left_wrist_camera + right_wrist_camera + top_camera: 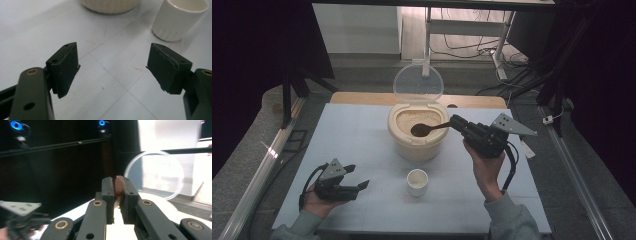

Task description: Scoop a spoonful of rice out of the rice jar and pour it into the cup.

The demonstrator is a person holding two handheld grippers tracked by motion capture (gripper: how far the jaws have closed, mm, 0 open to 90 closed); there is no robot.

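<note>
A cream container [417, 142] full of pale grain stands mid-table, its clear round lid [418, 85] tipped up behind it. My right gripper [456, 123] is shut on the handle of a brown wooden spoon [422, 130], whose bowl hovers over the grain. In the right gripper view the spoon handle [118, 185] is pinched between the pads of that gripper [119, 182], with the lid [155, 175] beyond. A small white cup [417, 181] stands in front of the container. My left gripper [357, 176] rests low at the near left, open and empty [113, 57], with the cup [178, 18] ahead to its right.
The pale blue table top [357, 135] has free room left of the container. A wooden strip [362, 97] runs along the far edge. Beyond it are desk legs and cables on the floor. The container's base [110, 5] shows at the top of the left gripper view.
</note>
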